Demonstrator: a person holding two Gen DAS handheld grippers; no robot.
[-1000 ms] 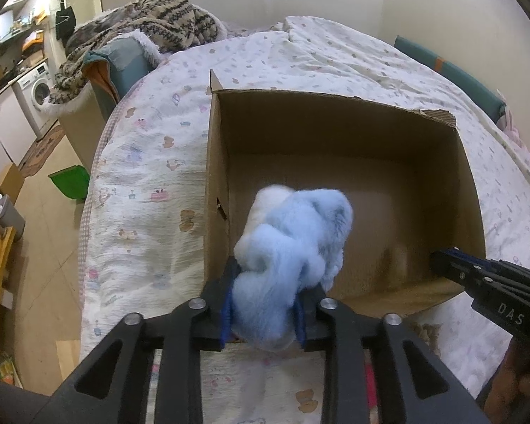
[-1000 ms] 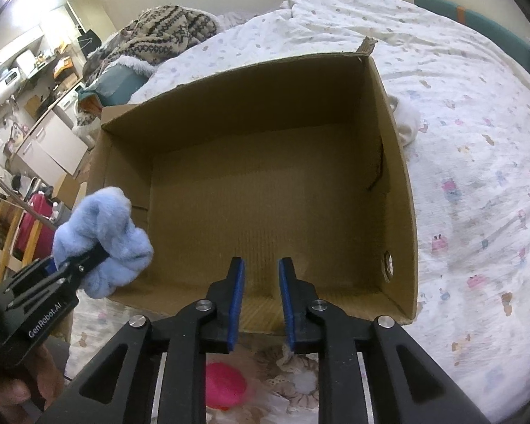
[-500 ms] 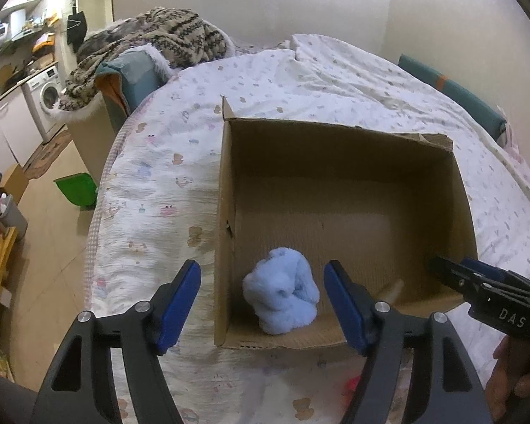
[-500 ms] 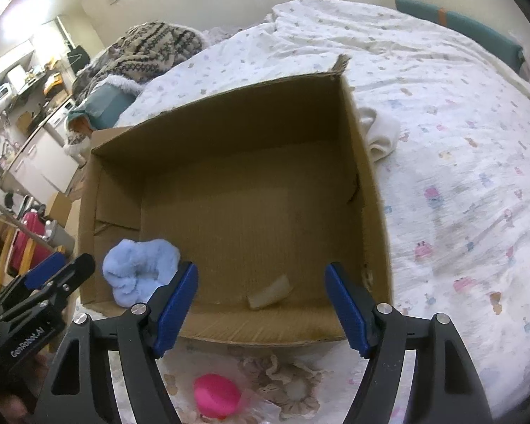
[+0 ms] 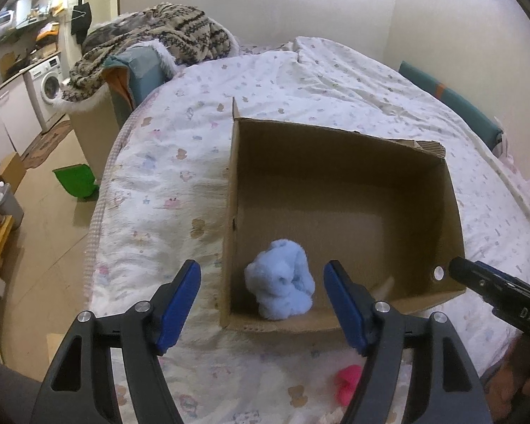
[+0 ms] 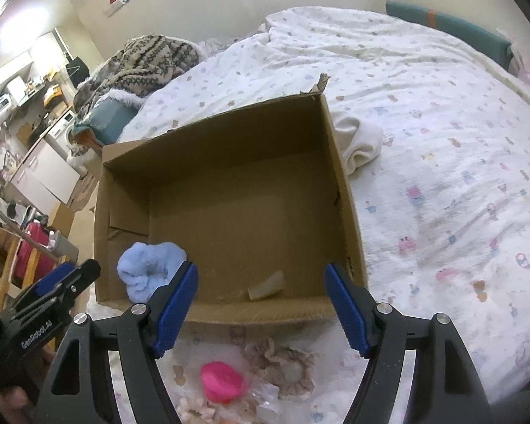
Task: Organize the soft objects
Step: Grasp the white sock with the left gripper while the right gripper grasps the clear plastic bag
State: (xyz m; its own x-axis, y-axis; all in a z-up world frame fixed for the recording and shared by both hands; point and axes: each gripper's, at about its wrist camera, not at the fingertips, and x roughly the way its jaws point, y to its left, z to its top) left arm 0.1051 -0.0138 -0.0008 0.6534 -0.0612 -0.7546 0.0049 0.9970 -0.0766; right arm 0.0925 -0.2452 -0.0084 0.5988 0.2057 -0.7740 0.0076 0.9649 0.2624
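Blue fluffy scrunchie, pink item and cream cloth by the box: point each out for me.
blue fluffy scrunchie (image 5: 281,281), left wrist view, middle of its plush body.
pink item (image 6: 222,381), right wrist view, centre of its top.
cream cloth (image 6: 360,139), right wrist view, its bunched fold.

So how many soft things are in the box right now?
1: the blue fluffy one sits in the box's near left corner. The pale scrap by the front wall looks like paper; nothing seems hidden.

A fluffy light-blue soft toy (image 5: 282,279) sits crumpled in the open cardboard box's (image 5: 335,180) near-left corner.
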